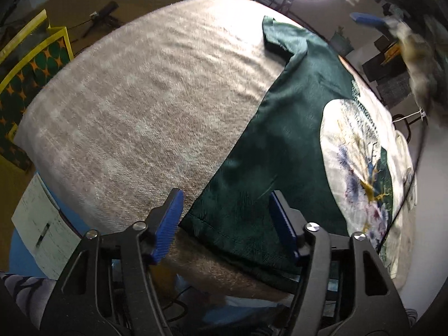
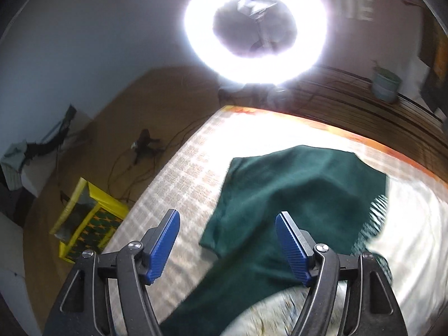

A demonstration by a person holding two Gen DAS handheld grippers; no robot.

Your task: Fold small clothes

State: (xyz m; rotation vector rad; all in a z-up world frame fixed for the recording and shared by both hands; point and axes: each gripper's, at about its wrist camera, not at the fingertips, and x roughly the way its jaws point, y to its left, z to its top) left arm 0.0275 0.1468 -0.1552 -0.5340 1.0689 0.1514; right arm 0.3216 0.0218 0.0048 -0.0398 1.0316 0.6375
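A dark green T-shirt with a large pale printed graphic lies flat on a beige towel-covered table. My left gripper is open and empty, hovering just above the shirt's near hem corner. My right gripper is open and empty, held above the shirt near its sleeve. The right gripper also shows blurred in the left wrist view at the far right, above the shirt.
A bright ring light stands behind the table. A yellow and green box sits on the floor to the left, also in the left wrist view. Cables and a small tripod lie on the floor. A paper sheet lies beside the table.
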